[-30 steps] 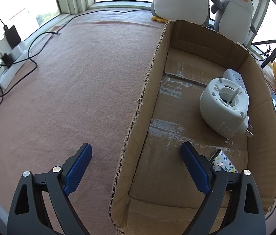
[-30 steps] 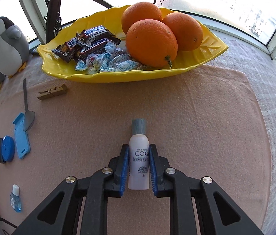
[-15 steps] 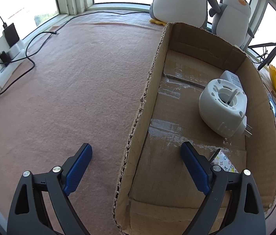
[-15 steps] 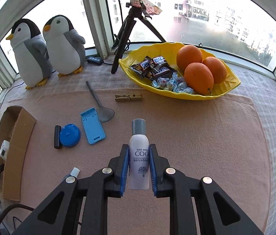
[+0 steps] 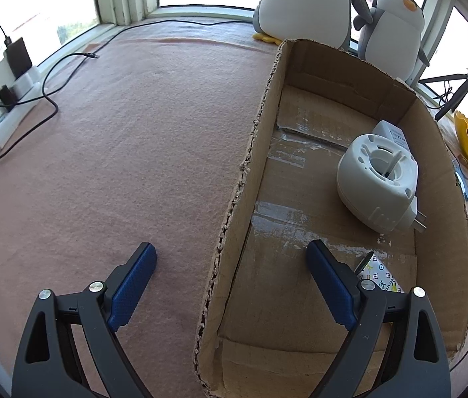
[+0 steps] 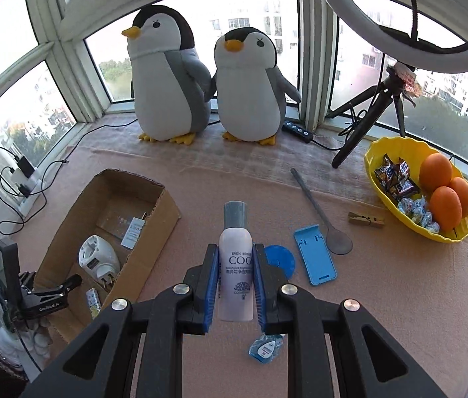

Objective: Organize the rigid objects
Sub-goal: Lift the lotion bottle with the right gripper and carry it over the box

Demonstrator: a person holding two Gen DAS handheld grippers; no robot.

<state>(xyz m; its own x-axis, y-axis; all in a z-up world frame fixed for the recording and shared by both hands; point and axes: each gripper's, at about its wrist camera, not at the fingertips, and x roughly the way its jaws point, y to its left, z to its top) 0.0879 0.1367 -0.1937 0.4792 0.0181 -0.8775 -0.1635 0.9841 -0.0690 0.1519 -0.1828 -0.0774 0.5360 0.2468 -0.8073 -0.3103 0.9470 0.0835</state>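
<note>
My right gripper [image 6: 235,285] pointed steeply down over the counter [image 6: 383,298], its jaws narrow and clamped on the white bottle [image 6: 236,265]; the bottle stood upright between the blue pads [image 6: 210,285], grey cap [image 6: 235,214] well clear of the tips. Below it on the counter lay a blue disc [image 6: 282,260], a blue stand [image 6: 315,255], a spoon [image 6: 320,212], a clothespin [image 6: 366,219] and a small blue bottle [image 6: 265,351]; the yellow bowl [image 6: 453,235] sat off to the right; two penguins [image 6: 167,76] stood by the window.

My left gripper [image 5: 230,277] also tilted steeply down, jaws wide and holding nothing; one finger [image 5: 132,285] hung over the bare counter, the other [image 5: 332,287] inside the box [image 5: 230,205], so the jaws straddled its torn wall. In the box lay a white plug-in device [image 5: 376,182], a white adapter [image 5: 391,132] just behind it, and a patterned packet [image 5: 381,277] beside the inner finger.

From the right camera the box sat to the left of the held bottle, well apart from it.
</note>
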